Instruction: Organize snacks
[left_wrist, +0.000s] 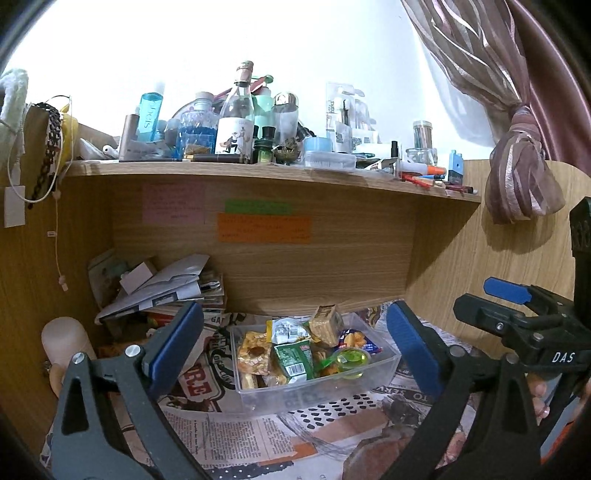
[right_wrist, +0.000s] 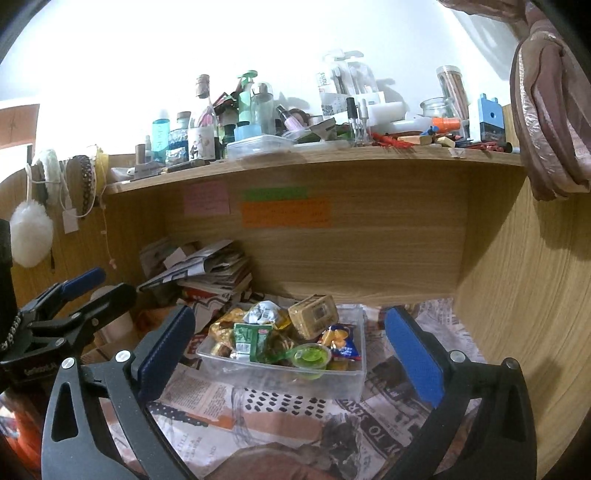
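Left wrist view: left gripper (left_wrist: 295, 343), jaws spread wide and empty; the clear tub (left_wrist: 380, 373) of snacks (left_wrist: 291, 356) sits on newspaper (left_wrist: 229, 424) just ahead, between the jaws. Right wrist view: right gripper (right_wrist: 291, 345), jaws likewise apart, holding nothing, tub ahead between them. Snacks already lie gathered in the tub; this fits sorting finished or unpacking pending.

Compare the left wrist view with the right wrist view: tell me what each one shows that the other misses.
Only the left wrist view shows a pale rounded object low at the left edge and fingertips of a hand under the right gripper. Only the right wrist view shows a white fluffy puff hanging on the left wall. Both show the clear snack bin on newspaper, the cluttered shelf, the sticky notes, and both grippers open.
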